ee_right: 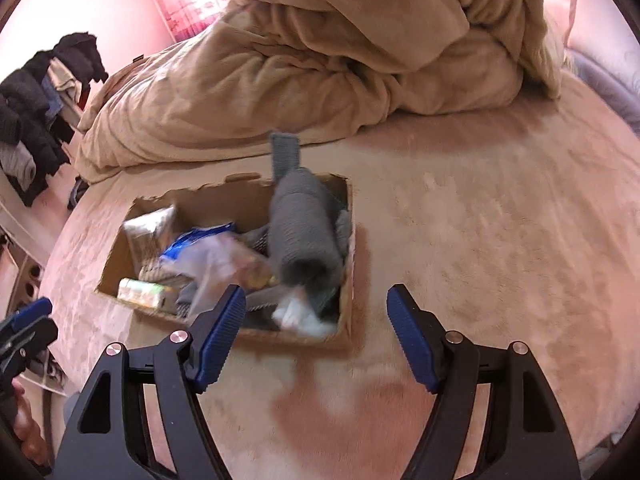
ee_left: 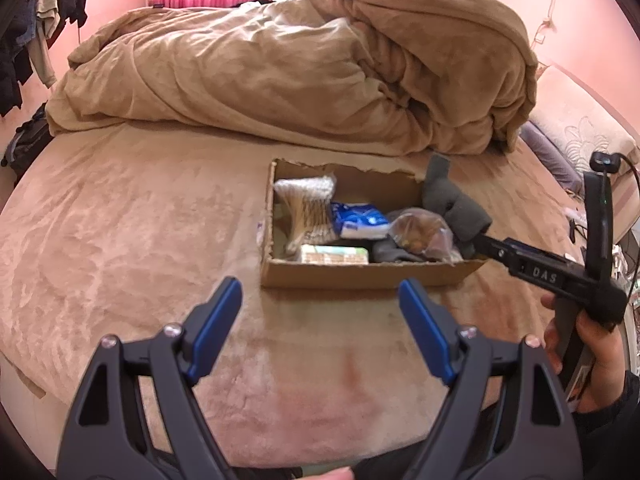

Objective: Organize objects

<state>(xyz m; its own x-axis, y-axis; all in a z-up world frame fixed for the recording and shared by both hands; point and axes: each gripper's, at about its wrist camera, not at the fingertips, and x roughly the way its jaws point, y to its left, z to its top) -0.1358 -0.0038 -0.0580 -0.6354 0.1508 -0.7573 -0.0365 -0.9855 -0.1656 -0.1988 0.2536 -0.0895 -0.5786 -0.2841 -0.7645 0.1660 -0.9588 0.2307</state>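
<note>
An open cardboard box [ee_left: 360, 272] sits on the bed and also shows in the right wrist view [ee_right: 348, 320]. It holds a pack of cotton swabs [ee_left: 308, 208], a blue-white packet [ee_left: 360, 220], a green-white box [ee_left: 334, 256], a clear bag of brown bits [ee_left: 420, 234] and a grey rolled cloth [ee_right: 304, 232] leaning at the box's right end. My left gripper [ee_left: 320, 312] is open and empty, in front of the box. My right gripper [ee_right: 316, 320] is open and empty, just in front of the box; its fingertips are hidden behind the cloth in the left wrist view.
A rumpled tan duvet [ee_left: 304, 68] is heaped behind the box. The pink-beige bed sheet [ee_left: 120, 220] spreads all around. Dark clothes [ee_right: 36, 112] hang at the left. A pillow [ee_left: 580, 132] lies at the far right.
</note>
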